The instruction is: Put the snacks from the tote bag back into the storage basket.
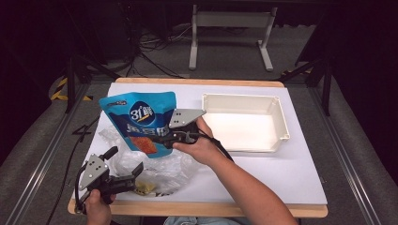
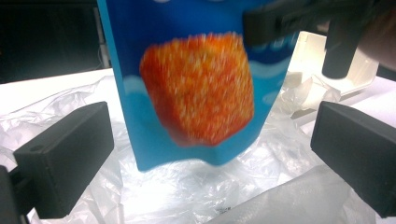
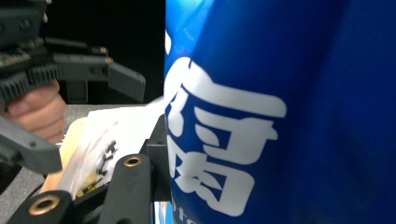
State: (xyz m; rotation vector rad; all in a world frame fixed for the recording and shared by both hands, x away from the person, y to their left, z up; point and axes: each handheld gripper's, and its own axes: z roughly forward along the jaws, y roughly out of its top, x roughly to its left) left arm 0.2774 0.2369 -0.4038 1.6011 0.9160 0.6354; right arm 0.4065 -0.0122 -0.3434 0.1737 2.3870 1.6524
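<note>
One step is complete: the right gripper [image 1: 165,137] clamps the blue pouch [image 1: 138,117] clear of the plastic bag [image 1: 155,166], the left gripper [image 1: 127,165] stands open, and transfer to the white tray [image 1: 281,123] at 3 o'clock likely remains.

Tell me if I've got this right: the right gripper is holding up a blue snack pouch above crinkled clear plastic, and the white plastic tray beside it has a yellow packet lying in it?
Not quite. The white plastic tray is empty, as the high view shows. The rest stands: the right gripper holds the blue snack pouch up above the crinkled clear plastic.
</note>
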